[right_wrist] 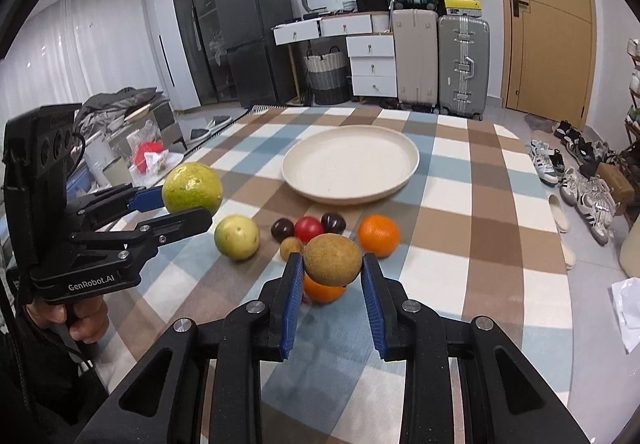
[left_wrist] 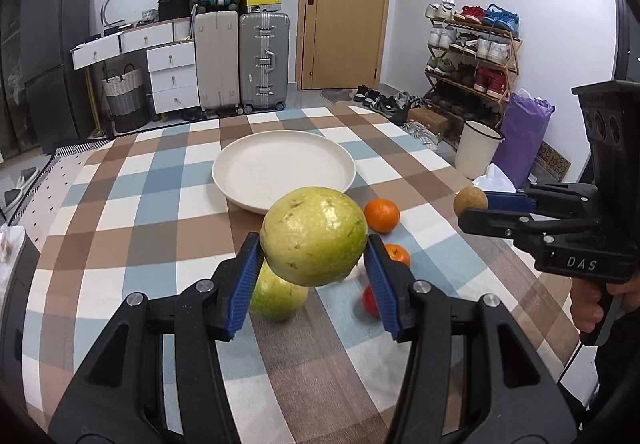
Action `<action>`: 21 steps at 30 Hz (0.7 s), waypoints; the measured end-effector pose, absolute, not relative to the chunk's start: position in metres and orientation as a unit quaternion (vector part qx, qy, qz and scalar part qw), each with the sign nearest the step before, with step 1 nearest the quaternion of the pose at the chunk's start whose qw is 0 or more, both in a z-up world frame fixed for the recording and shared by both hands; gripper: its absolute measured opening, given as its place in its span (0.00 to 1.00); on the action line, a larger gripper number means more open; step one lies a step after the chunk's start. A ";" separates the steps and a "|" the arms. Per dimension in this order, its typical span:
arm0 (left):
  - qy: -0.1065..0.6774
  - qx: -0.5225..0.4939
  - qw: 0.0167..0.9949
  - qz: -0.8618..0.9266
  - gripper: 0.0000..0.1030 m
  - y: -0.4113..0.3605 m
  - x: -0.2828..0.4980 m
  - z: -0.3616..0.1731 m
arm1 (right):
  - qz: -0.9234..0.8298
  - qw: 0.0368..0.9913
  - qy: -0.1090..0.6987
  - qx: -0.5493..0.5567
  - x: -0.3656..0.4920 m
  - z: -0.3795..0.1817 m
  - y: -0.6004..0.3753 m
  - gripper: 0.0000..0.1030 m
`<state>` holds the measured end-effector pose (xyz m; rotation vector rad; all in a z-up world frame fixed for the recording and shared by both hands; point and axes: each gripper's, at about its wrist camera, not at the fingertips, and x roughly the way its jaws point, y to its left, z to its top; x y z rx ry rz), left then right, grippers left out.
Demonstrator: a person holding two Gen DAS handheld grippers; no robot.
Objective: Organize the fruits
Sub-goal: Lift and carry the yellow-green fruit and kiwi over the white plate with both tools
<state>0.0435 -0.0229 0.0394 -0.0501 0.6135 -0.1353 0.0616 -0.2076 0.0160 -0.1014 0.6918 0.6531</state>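
Blue ribbed pads are seen pressed on both sides of a large yellow-green guava (left_wrist: 314, 236), which is held lifted between the jaws of the left gripper (left_wrist: 314, 244); the grip is taken near the pad tips only. A small brown kiwi-like fruit (right_wrist: 333, 259) is likewise clamped between the jaws of the right gripper (right_wrist: 332, 268), also raised off the checked tablecloth (right_wrist: 496, 228). An empty cream plate (right_wrist: 408, 163) is found ahead of both sets of jaws, well apart from them, and is judged the likely destination. Below and just beyond the left jaws a second guava (right_wrist: 237, 236) is noted on the cloth. Beneath the right jaws an orange (right_wrist: 323, 292) is partly hidden; ahead of them a second small brown fruit (right_wrist: 291, 247), two dark plums (right_wrist: 282, 229) (right_wrist: 333, 222), a red tomato-like fruit (right_wrist: 309, 228) and another orange (right_wrist: 378, 235) are listed. Risks, as judged: the round guava may be rolled out of the shallow tip grip if the gripper is tilted; either fruit may be bruised by overtightening; the loose cluster, lying between jaws and plate, may be knocked and sent rolling towards the table edge if the carry is kept low; the two grippers, brought to one plate together, may be made to collide. Suitcases, drawers and a shoe rack are recorded behind, clear of the work.
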 end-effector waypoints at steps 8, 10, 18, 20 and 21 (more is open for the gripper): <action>0.289 -0.023 0.955 -0.057 0.48 -0.014 0.064 0.050 | 0.318 0.891 0.323 -0.030 0.087 0.032 -0.204 0.29; 0.288 -0.024 0.956 -0.053 0.48 -0.012 0.070 0.050 | 0.318 0.891 0.322 -0.028 0.094 0.036 -0.202 0.29; 0.290 -0.042 0.955 -0.047 0.48 0.003 0.101 0.047 | 0.318 0.893 0.317 -0.029 0.125 0.044 -0.188 0.29; 0.294 -0.047 0.953 -0.045 0.48 0.006 0.110 0.044 | 0.319 0.893 0.315 -0.028 0.132 0.046 -0.185 0.29; 0.295 -0.047 0.953 -0.043 0.48 0.008 0.114 0.043 | 0.320 0.893 0.316 -0.027 0.136 0.046 -0.183 0.29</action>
